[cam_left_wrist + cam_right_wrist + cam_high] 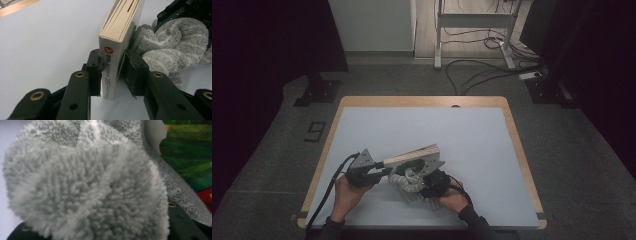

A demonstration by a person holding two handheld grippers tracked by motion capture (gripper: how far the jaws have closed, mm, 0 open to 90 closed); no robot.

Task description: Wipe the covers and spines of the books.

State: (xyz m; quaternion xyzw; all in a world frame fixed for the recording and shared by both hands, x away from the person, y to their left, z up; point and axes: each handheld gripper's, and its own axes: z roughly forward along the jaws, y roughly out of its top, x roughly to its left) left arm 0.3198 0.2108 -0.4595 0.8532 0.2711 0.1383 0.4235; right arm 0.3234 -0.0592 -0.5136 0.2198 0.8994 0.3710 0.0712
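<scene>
Left gripper (112, 75) clamped on book (117, 45); right gripper (430, 186) in towel (87, 185), state unclear.

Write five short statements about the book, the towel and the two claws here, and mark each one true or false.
1. The left claw is clamped on the spine end of the white hardcover book. True.
2. The book lies flat and shut on the pale blue table mat. False: it is held up on edge.
3. A grey fluffy terry towel is bunched against the book's cover. True.
4. The towel is bright red. False: it is grey.
5. The right claw rests far from the towel. False: it is right at the towel.
</scene>
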